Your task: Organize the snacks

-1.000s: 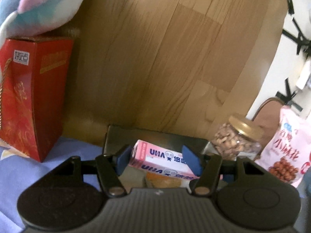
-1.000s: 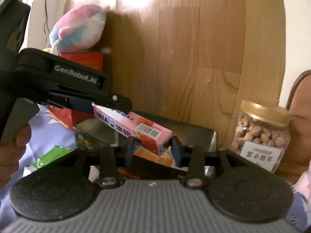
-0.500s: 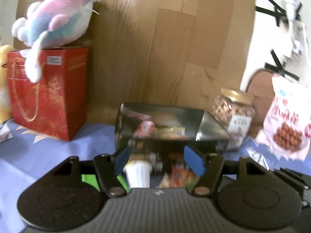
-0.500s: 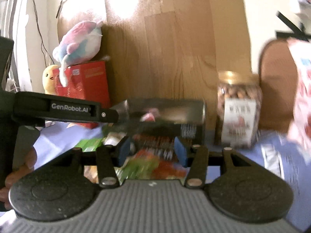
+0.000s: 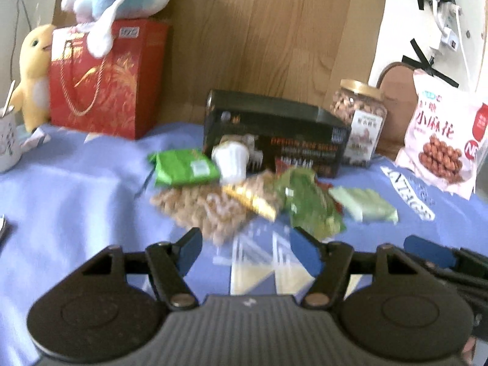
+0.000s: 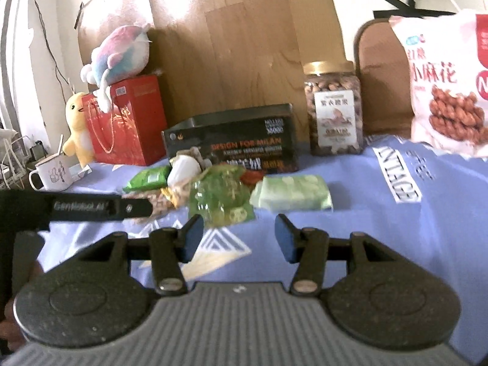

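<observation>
A pile of snacks lies on the blue cloth in front of a black box (image 5: 274,131): a green packet (image 5: 183,167), a white cup (image 5: 230,158), a bag of beige twists (image 5: 207,204), a clear green bag (image 5: 308,201) and a pale green packet (image 5: 363,207). My left gripper (image 5: 247,244) hovers just short of the pile, its jaws opening with nothing between them. My right gripper (image 6: 238,231) is open and empty, with the clear green bag (image 6: 221,196) and the pale green packet (image 6: 292,196) right ahead. What the black box (image 6: 231,140) holds is hidden.
A jar of nuts (image 6: 334,109) and a pink snack bag (image 5: 442,140) stand at the back right. A red gift bag (image 5: 103,79) with a plush toy on top, a yellow duck (image 6: 76,128) and a mug (image 6: 50,174) stand at the left.
A pink carton was between the fingers over the black box; it is gone from them now. Both grippers have pulled back from the box to the near side of the snack pile.
</observation>
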A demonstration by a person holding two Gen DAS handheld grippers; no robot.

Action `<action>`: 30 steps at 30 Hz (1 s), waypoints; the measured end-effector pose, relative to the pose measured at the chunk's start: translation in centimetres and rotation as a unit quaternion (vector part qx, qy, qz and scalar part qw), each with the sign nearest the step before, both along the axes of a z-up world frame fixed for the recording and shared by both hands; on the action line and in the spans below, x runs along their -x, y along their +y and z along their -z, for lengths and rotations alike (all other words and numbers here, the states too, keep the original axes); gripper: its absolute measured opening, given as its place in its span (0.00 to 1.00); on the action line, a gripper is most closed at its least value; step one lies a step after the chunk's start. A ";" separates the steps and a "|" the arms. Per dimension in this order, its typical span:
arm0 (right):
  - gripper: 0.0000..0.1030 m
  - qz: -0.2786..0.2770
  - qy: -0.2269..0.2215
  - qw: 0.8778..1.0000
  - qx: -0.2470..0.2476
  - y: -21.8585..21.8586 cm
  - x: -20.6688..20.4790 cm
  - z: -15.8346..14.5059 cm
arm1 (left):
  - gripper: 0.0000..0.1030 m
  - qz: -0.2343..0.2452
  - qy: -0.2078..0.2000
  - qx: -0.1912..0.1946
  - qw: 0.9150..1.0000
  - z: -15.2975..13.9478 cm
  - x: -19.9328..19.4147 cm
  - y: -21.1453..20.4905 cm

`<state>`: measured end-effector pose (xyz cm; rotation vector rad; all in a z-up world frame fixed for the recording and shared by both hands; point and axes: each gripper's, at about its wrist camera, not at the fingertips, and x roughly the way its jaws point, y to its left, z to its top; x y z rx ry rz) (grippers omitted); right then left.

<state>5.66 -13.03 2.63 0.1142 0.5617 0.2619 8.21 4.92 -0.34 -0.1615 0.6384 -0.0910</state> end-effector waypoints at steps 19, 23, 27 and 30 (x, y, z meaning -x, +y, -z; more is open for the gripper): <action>0.63 0.000 -0.010 1.000 -0.008 -0.1 1.2 0.3 | 0.74 0.022 -0.038 0.014 0.999 1.3 2.5 0.2; 0.65 0.004 -0.019 1.000 -0.012 -0.3 1.5 0.2 | 0.75 0.027 -0.050 0.007 0.998 1.1 2.9 -0.1; 0.66 0.013 -0.027 0.999 -0.015 -0.6 1.7 0.0 | 0.79 0.031 -0.063 0.005 0.998 0.9 3.2 -0.2; 0.67 0.015 -0.027 0.999 -0.010 -0.4 1.7 0.0 | 0.79 0.034 -0.068 0.007 0.997 0.8 3.3 -0.1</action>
